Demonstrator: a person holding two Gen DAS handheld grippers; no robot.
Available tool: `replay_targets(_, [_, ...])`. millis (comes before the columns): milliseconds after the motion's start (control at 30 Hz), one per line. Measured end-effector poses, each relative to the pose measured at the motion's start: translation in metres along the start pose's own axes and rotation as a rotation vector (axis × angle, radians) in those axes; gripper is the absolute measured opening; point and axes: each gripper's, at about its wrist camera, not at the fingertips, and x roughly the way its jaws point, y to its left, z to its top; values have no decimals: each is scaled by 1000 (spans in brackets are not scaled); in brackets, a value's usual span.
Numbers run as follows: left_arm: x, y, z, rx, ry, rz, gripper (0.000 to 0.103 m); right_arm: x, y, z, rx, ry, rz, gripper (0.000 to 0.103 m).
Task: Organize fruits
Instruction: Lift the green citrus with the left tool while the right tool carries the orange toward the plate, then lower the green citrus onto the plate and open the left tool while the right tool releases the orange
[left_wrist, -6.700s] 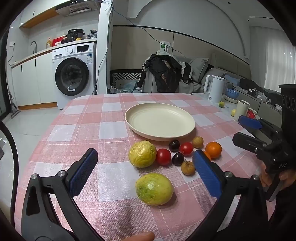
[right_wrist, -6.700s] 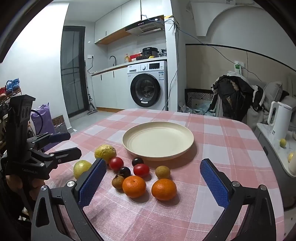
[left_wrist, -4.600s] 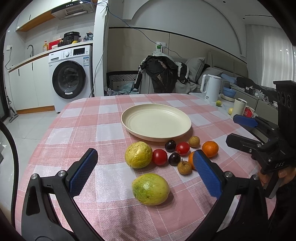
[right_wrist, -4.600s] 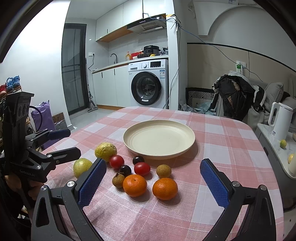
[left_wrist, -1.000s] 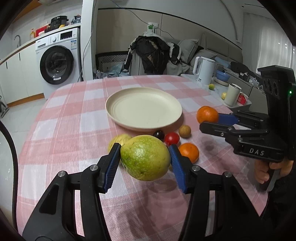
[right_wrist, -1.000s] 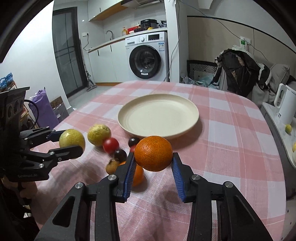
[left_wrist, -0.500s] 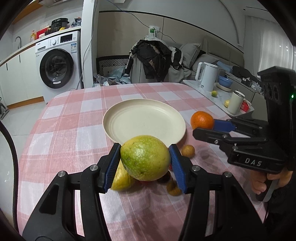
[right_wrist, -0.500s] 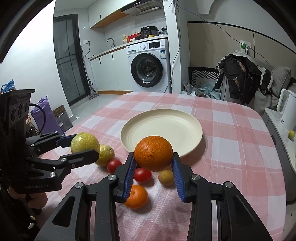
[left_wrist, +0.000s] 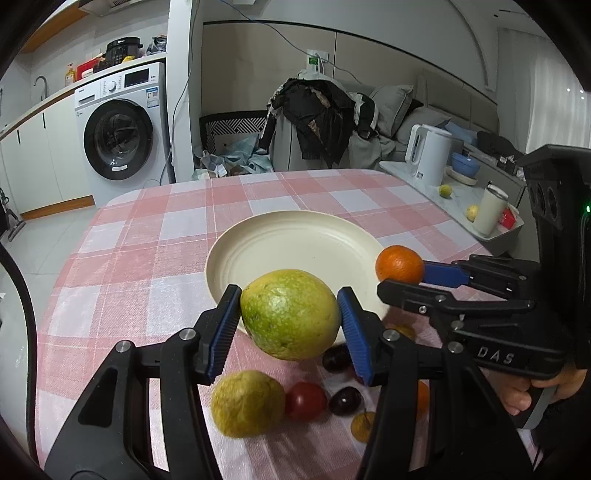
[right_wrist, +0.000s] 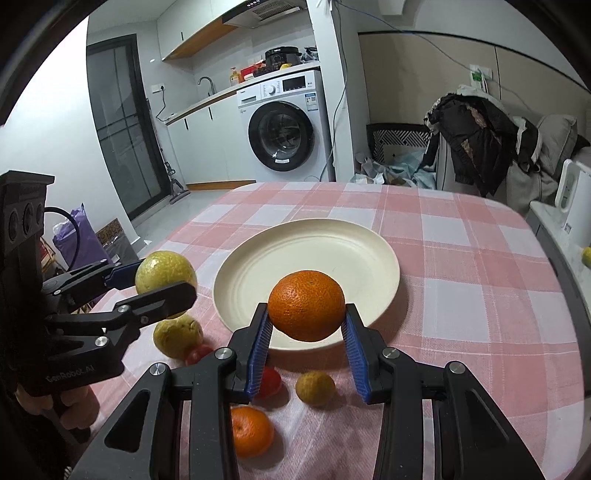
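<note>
Left wrist view shows the left hand-held gripper (left_wrist: 290, 319) clamped on a large round yellow-green fruit (left_wrist: 290, 314) held in the air over the near rim of the round cream plate (left_wrist: 295, 251), which holds nothing and sits on the pink-and-white checked table (left_wrist: 147, 258). Right wrist view shows the right hand-held gripper (right_wrist: 306, 328) grasping a round orange (right_wrist: 306, 305) above the plate's near edge. On the cloth just before the plate lie a second yellow-green fruit (left_wrist: 247, 403), a red tomato (left_wrist: 306, 401), two dark cherries (left_wrist: 345, 400) and another orange (right_wrist: 251, 430).

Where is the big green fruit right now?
The big green fruit is clamped in the left gripper, lifted at the near edge of the plate.
</note>
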Motion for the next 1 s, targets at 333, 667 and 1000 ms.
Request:
replay_targets(333, [43,4,0,-13,74,6,51,34,-9,3,13,64,-20,40])
replay_targets(667, [55,9,-4,-19,87,22,51,48,-14,3,23,86,-37,40])
replay_targets(1000, [34,20,-7,-46,52,29,76,40,-12,2,10,63,-49,50])
